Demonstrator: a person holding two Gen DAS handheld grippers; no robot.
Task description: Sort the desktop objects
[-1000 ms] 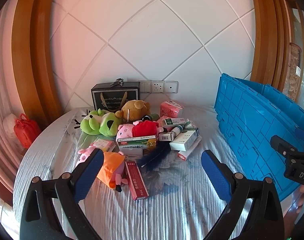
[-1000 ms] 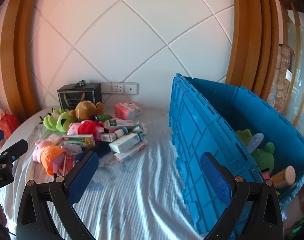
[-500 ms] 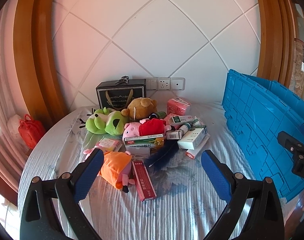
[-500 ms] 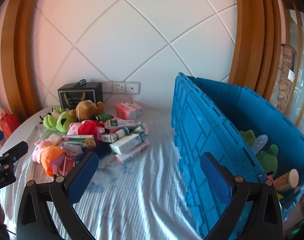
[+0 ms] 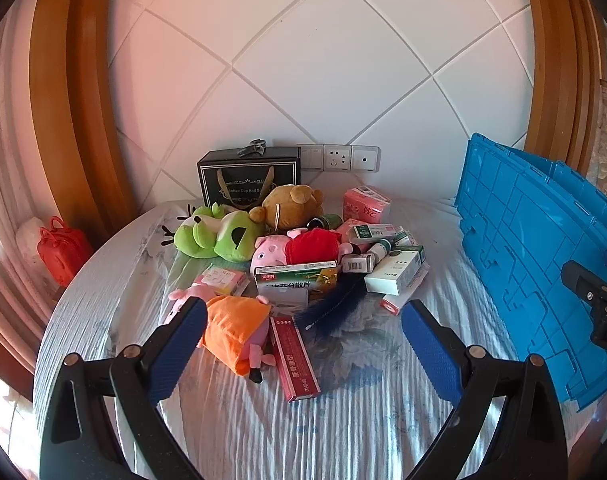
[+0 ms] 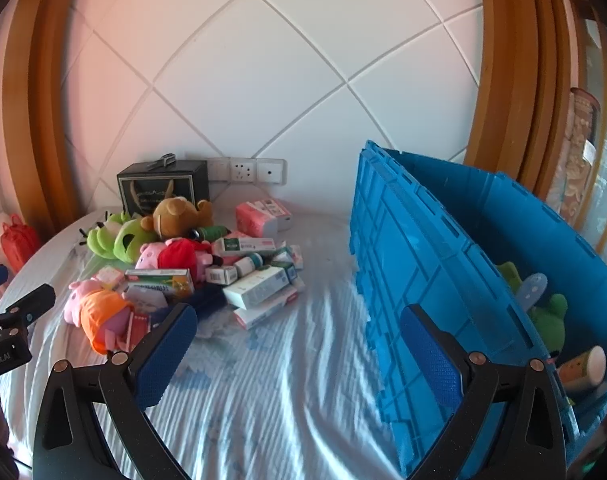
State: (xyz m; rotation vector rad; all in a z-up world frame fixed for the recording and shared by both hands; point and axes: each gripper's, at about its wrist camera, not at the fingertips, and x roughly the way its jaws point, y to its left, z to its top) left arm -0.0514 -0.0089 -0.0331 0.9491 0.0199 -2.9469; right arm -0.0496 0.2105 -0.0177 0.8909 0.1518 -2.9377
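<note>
A pile of plush toys and medicine boxes lies mid-table: a green frog plush, a brown bear, a pink pig in orange, a long red box and a white box. My left gripper hangs open above the near side of the pile, holding nothing. My right gripper is open too, over bare cloth beside the blue crate. Inside the crate lie a green plush and a cup-shaped item.
A black gift box stands against the wall under the sockets. A red bag sits beyond the round table's left edge. The striped tablecloth lies bare between pile and crate.
Both views have shifted slightly: the pile sits a little further right and lower in the left wrist view, and the crate has slid rightward. Nothing was grasped.
</note>
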